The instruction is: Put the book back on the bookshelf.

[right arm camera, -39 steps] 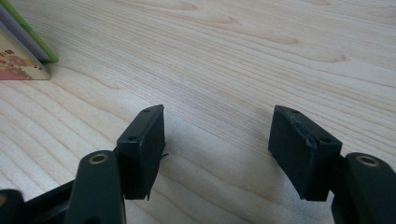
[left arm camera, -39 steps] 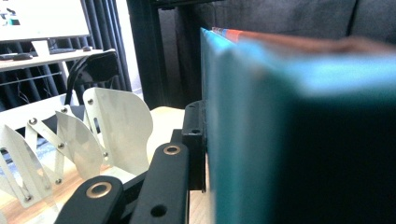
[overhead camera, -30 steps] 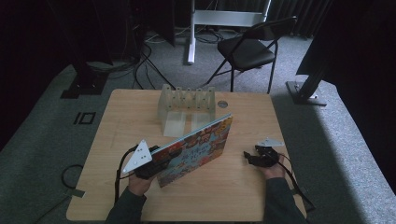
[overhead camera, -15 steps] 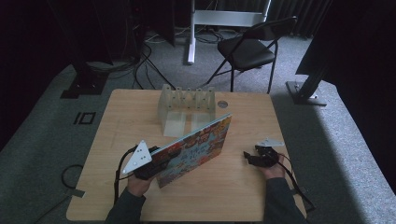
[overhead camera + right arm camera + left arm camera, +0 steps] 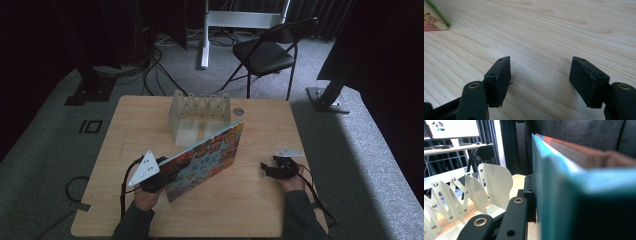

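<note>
1. My left gripper (image 5: pixel 171 168), at 7 o'clock on the table (image 5: pixel 250 215), is clenched on the near left corner of the book (image 5: pixel 210 152). In the left gripper view 1 black jaw lies flat against the teal cover and the page edges run away from the camera.
2. My right gripper (image 5: pixel 266 170) sits at 4 o'clock, released, with bare wood between its 2 jaws and nothing in them. It is well apart from the book, whose corner shows at 10 o'clock in the right gripper view.
3. The book stands tilted on its long edge across the middle of the table, its picture cover towards me and its far end pointing to 1 o'clock.
4. The slotted rack (image 5: pixel 200 112) stands at 12 o'clock, just beyond the book's far end, with no book in it that I can see. A small round thing (image 5: pixel 239 111) lies beside it at 1 o'clock.
5. Against the 2 earlier pictures, I find nothing shifted: same tilt on the book and both hands in the same places.
6. My reading is that this is a pause with the book lifted but not yet carried to a slot. That move to the rack is what remains.
</note>
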Available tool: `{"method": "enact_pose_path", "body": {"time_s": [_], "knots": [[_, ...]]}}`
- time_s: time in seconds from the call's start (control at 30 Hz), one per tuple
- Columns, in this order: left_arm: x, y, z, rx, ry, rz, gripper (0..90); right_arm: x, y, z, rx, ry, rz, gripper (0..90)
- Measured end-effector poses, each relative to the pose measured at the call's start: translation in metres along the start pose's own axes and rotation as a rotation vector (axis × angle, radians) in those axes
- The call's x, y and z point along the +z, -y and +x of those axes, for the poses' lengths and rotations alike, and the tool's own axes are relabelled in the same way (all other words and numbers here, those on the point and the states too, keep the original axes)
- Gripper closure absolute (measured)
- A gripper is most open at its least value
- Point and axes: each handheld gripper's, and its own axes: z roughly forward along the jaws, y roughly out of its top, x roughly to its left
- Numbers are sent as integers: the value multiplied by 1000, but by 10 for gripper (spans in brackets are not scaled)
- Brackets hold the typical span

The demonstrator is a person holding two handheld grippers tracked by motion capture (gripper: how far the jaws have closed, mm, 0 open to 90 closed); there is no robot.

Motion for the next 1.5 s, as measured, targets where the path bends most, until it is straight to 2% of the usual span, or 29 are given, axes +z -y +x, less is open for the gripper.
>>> {"method": "enact_pose_path", "body": {"time_s": [1.5], "knots": [[-15,4,9,-31,-81,-4,795,0,0,0,-2,-4,1,323]]}}
